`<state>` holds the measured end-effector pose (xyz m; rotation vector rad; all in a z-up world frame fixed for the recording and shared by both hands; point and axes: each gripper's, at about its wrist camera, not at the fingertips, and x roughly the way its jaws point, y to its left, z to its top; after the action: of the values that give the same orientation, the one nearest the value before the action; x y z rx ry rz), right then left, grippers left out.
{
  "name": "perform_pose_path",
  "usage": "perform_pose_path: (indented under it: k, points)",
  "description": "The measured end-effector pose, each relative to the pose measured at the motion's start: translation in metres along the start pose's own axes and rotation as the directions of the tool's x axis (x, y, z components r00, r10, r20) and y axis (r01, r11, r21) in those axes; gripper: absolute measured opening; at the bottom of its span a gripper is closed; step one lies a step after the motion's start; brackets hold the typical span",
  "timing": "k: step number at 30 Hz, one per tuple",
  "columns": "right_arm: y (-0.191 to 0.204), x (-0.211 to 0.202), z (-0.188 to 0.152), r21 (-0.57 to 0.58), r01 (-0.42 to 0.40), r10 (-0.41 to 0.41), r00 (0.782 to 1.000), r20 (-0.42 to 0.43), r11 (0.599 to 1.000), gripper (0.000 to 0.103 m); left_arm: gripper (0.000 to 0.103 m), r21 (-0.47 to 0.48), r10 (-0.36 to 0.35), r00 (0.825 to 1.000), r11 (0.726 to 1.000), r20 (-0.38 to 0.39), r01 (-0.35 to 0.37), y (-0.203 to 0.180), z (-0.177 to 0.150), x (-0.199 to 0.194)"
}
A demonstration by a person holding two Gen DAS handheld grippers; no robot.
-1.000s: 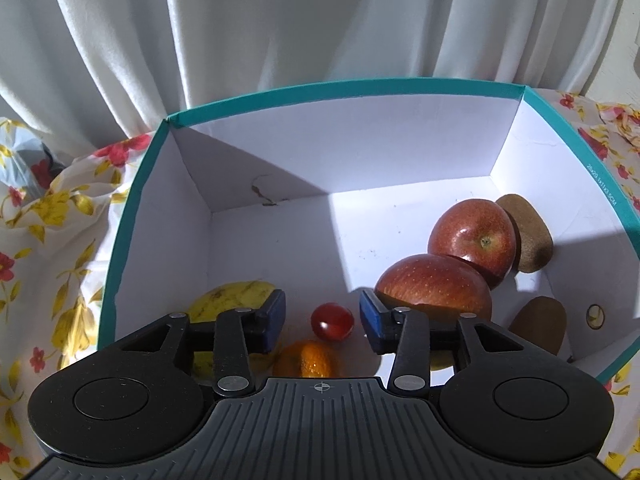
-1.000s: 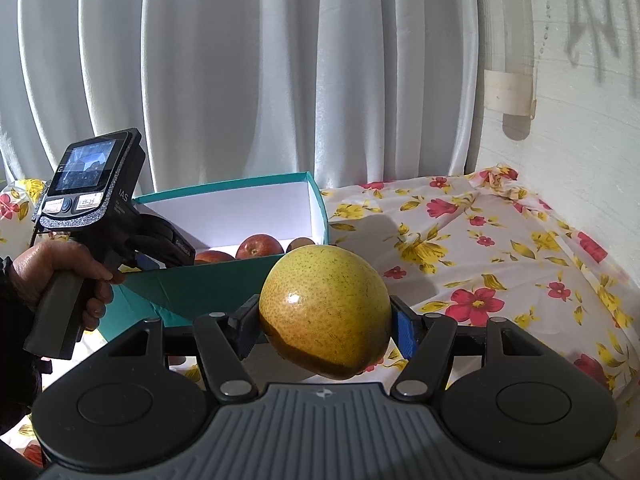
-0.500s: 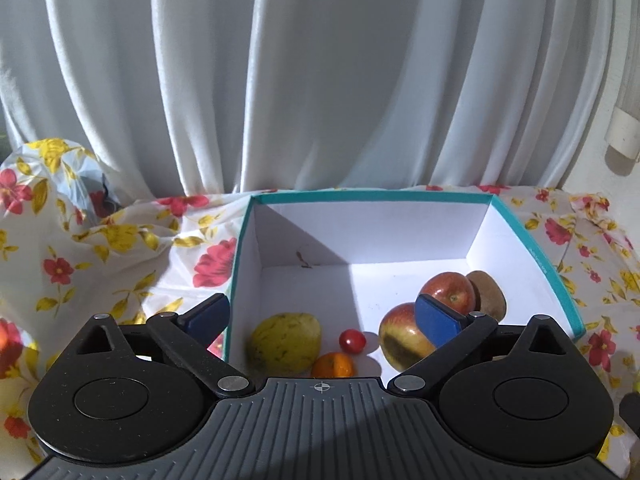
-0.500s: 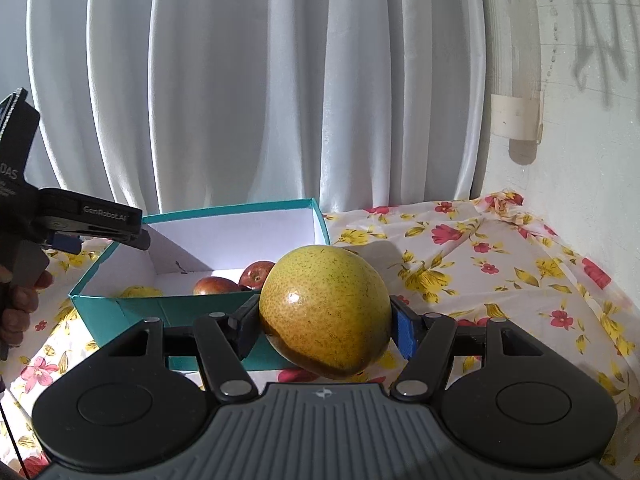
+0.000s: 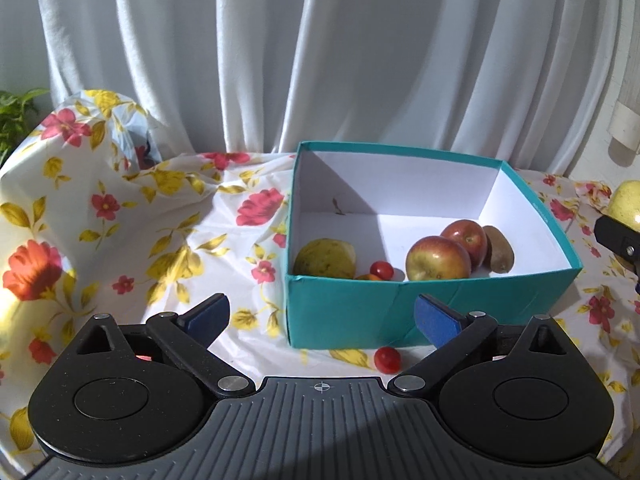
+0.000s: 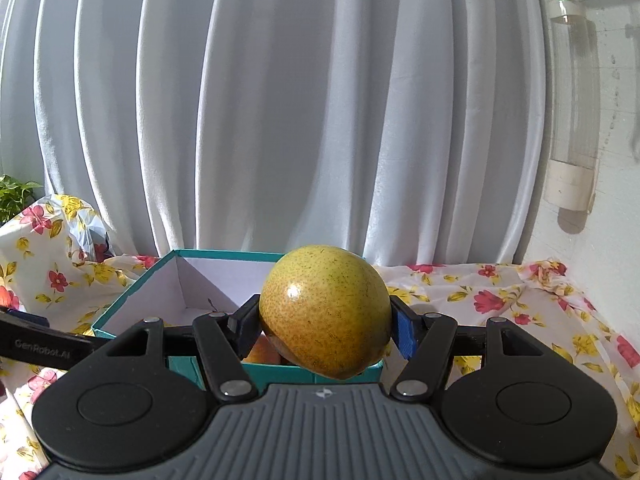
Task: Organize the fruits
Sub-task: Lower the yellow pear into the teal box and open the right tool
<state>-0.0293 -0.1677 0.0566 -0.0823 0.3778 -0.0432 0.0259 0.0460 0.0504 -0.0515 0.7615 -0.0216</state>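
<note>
Now right tool (image 6: 325, 322) pinching pear (image 6: 325, 310); left tool (image 5: 322, 314) spread, empty, near box (image 5: 400, 308).

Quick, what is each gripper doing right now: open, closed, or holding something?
Left gripper: open wide, nothing between the jaws; they have just been opening.
Right gripper: closed on a yellow pear.

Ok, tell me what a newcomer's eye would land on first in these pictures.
First the big yellow-green pear, clamped between the pads of the right gripper and filling the middle of its view. Next the teal box on the flowered tablecloth, holding two red apples, among other fruit. A small cherry tomato lies outside the box by its front wall, before the wide-open, empty left gripper.
</note>
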Motion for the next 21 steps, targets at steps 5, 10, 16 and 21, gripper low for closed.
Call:
perform_pose_path:
  k: [5, 10, 16, 21]
  points:
    - [0.003, 0.017, 0.006, -0.010, -0.019, 0.019, 1.000, 0.002, 1.000, 0.065, 0.101, -0.029, 0.029, 1.000, 0.999, -0.007, -0.030, 0.010, -0.012, -0.010]
    - [0.005, 0.041, 0.007, -0.029, -0.024, 0.024, 1.000, -0.017, 0.999, 0.065, 0.101, -0.051, 0.062, 0.998, 0.997, -0.028, -0.063, 0.018, -0.021, -0.014]
    - [0.009, 0.067, 0.003, -0.044, -0.015, 0.013, 0.999, -0.047, 0.999, 0.065, 0.101, -0.099, 0.110, 0.993, 0.988, -0.049, -0.115, 0.033, -0.026, -0.015]
    - [0.016, 0.086, -0.006, -0.068, -0.019, 0.013, 0.996, -0.089, 0.998, 0.065, 0.101, -0.108, 0.131, 0.988, 0.984, -0.086, -0.140, 0.038, -0.030, -0.010]
